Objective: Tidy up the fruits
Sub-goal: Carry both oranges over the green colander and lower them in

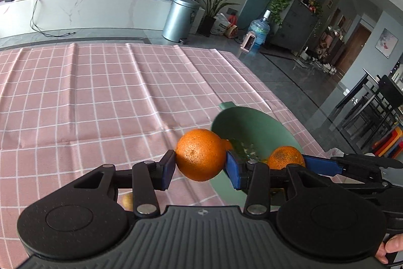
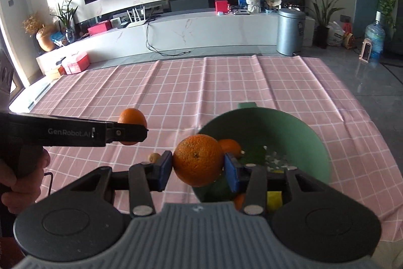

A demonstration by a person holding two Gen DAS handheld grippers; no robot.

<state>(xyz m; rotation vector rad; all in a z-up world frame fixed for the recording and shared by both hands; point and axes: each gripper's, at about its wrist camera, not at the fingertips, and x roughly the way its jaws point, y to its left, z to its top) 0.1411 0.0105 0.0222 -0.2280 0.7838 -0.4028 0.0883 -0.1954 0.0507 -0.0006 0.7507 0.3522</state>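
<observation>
My left gripper [image 1: 200, 163] is shut on an orange [image 1: 200, 154], held above the pink checked cloth just left of the green bowl [image 1: 262, 125]. My right gripper [image 2: 198, 165] is shut on another orange [image 2: 198, 160], held at the bowl's [image 2: 299, 132] left rim. In the right wrist view the left gripper [image 2: 131, 130] shows from the side with its orange [image 2: 132, 117]. In the left wrist view the right gripper's orange [image 1: 286, 156] shows over the bowl. The bowl holds another orange [image 2: 229, 146], a green fruit [image 2: 253, 155] and something yellow [image 2: 274, 199].
A small brownish fruit [image 2: 154, 157] lies on the cloth left of the bowl; it also shows in the left wrist view [image 1: 127, 201]. The table's right edge [image 1: 289, 102] is close to the bowl. A bin [image 1: 180, 18] stands on the floor beyond the table.
</observation>
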